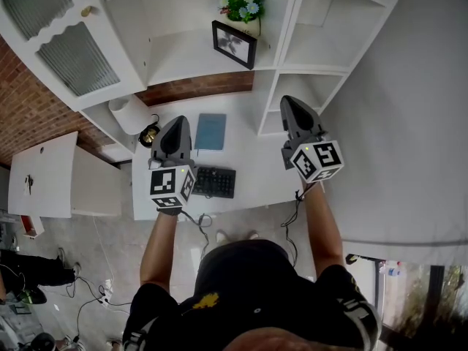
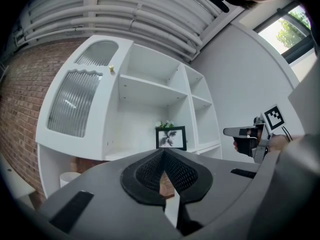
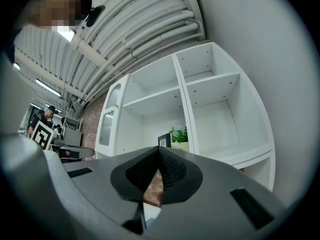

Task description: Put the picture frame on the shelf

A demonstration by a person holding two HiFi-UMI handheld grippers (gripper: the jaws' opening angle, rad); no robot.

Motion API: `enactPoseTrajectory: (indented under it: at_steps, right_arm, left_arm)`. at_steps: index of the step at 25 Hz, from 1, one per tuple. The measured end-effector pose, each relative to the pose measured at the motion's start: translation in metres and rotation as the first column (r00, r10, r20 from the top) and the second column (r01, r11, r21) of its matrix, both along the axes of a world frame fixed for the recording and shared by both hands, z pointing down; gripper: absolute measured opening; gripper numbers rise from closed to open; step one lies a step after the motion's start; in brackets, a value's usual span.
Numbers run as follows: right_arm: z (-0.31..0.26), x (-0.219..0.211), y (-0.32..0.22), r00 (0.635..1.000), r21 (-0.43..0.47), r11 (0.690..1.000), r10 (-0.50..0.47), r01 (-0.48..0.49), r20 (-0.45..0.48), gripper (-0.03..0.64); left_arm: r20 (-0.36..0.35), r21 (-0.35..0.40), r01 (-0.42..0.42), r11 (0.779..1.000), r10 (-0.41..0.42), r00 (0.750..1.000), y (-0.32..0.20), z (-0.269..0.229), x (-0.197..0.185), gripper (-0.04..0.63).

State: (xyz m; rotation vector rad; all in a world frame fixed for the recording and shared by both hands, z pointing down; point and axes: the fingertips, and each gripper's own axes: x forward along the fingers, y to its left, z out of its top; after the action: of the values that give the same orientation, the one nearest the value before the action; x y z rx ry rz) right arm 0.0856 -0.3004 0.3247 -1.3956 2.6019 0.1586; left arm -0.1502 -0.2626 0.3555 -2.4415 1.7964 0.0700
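A black picture frame (image 1: 234, 43) stands upright on the white shelf (image 1: 186, 61), in front of a small flower pot (image 1: 243, 9). In the left gripper view the frame (image 2: 171, 137) shows beyond the jaws; from the right gripper view only its edge (image 3: 164, 140) is seen beside the plant (image 3: 179, 134). My left gripper (image 1: 175, 135) is shut and holds nothing, above the desk. My right gripper (image 1: 291, 110) is shut too, empty, held off to the right of the shelf unit. Both are well short of the frame.
On the white desk (image 1: 248, 174) lie a blue notebook (image 1: 210, 131), a black keyboard (image 1: 214, 182), a white roll (image 1: 129, 112) and a dark round object (image 1: 149, 134). The cabinet has a ribbed glass door (image 1: 73, 53) at left and open compartments (image 1: 322, 46) at right. A second table (image 1: 42, 175) stands left.
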Motion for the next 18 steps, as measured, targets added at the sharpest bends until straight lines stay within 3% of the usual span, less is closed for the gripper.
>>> enactPoseTrajectory:
  at_steps: [9, 18]
  right_arm:
    - [0.009, 0.006, 0.010, 1.000, -0.006, 1.000, 0.010, -0.010, 0.019, 0.006]
    - [0.020, 0.009, 0.017, 1.000, -0.002, 1.000, 0.024, -0.024, 0.011, 0.006]
  left_arm:
    - [0.044, -0.004, 0.038, 0.999, -0.037, 0.998, 0.007, 0.013, -0.006, 0.017]
    - [0.039, -0.025, 0.059, 0.998, -0.058, 0.998, 0.016, 0.023, -0.014, 0.017]
